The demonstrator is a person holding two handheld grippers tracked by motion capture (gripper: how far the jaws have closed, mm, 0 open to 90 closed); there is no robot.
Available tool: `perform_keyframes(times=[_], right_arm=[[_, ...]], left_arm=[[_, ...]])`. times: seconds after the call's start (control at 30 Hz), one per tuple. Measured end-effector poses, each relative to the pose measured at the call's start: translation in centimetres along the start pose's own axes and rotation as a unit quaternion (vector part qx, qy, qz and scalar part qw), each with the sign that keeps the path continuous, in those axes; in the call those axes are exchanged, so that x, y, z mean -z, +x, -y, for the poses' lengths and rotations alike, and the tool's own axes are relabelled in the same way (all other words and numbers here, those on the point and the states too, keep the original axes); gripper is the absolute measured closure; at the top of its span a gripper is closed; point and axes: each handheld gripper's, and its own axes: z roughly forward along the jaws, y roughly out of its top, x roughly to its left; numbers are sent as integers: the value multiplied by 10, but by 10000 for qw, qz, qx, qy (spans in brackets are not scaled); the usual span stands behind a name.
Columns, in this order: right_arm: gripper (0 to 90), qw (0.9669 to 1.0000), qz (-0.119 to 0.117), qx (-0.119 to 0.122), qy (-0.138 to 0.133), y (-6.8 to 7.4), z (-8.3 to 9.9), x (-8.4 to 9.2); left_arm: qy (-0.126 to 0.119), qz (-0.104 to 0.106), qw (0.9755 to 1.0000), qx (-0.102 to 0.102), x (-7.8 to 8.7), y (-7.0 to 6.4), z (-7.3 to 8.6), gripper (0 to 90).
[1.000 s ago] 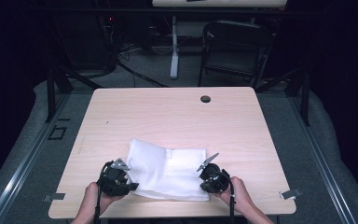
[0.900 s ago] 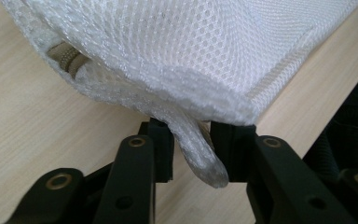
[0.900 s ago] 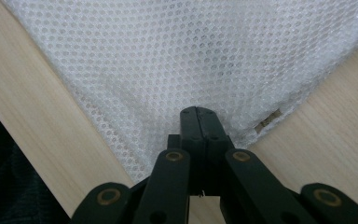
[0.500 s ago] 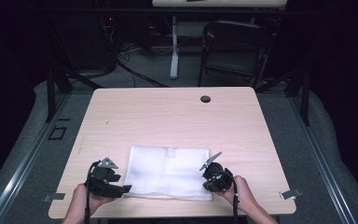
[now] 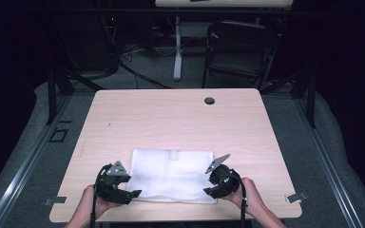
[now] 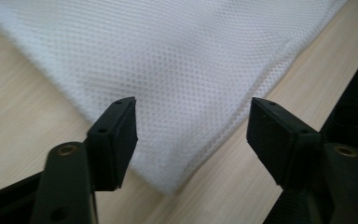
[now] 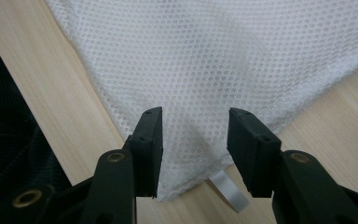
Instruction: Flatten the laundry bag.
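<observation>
A white mesh cloth (image 5: 171,173) lies flat, folded into a rectangle, near the front edge of the wooden table (image 5: 171,118). My left gripper (image 5: 132,194) is at its near left corner. In the left gripper view the corner of the cloth (image 6: 177,60) lies under the gap of the left gripper (image 6: 193,126), whose jaws have just been opening and stand wide, touching nothing. My right gripper (image 5: 208,191) is at the near right corner. Its jaws have just been opening too; the right gripper (image 7: 195,140) straddles the cloth corner (image 7: 223,60) without pressing it. A white label (image 7: 228,189) pokes out there.
A round dark grommet (image 5: 209,100) sits near the table's far edge. A folding chair (image 5: 240,47) and a table leg stand on the floor beyond. Metal clips sit at the table's near corners.
The cloth, rumpled and held at both near corners a second ago, now lies smooth and flat. Both grippers have let go of it. The left hand drew slightly left and nearer.
</observation>
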Motion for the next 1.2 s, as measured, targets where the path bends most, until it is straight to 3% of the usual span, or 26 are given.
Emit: perform_keyframes(times=[0.23, 0.27, 0.37, 0.53, 0.6, 0.7, 0.83, 0.93, 1.0, 1.1, 1.2], right_arm=[[561, 9994, -116, 279, 138, 11, 0, -7], [559, 9988, -97, 420, 245, 15, -1, -10], [575, 9984, -75, 473, 309, 17, 0, -14], [658, 9967, 12, 631, 518, 18, 2, -24], [679, 9965, 26, 651, 520, 19, 1, -25], [785, 9957, 113, 746, 541, 21, 0, -26], [851, 9964, 103, 688, 493, 20, 0, -26], [873, 9969, 74, 615, 487, 19, 0, -26], [878, 9969, 79, 601, 504, 18, 0, -26], [878, 9969, 70, 605, 506, 18, 1, -26], [877, 9970, -4, 590, 511, 17, 2, -25]], left_arm=[[232, 253, 9992, -196, -15, -2, -6, 434], [251, 345, 9986, -305, -19, -5, -8, 445], [392, 481, 9972, -421, -26, -8, -7, 469], [744, 446, 9948, -529, -35, -9, -5, 493], [940, 473, 9933, -469, -41, -8, -3, 512], [915, 299, 9940, -517, -45, -10, -5, 563], [902, 324, 9943, -463, -45, -8, -6, 636], [898, 405, 9944, -377, -45, -5, -5, 660], [910, 541, 9943, -133, -44, -3, -4, 685], [903, 692, 9935, 33, -44, -1, -3, 686], [940, 766, 9926, 21, -43, -3, -1, 685]])
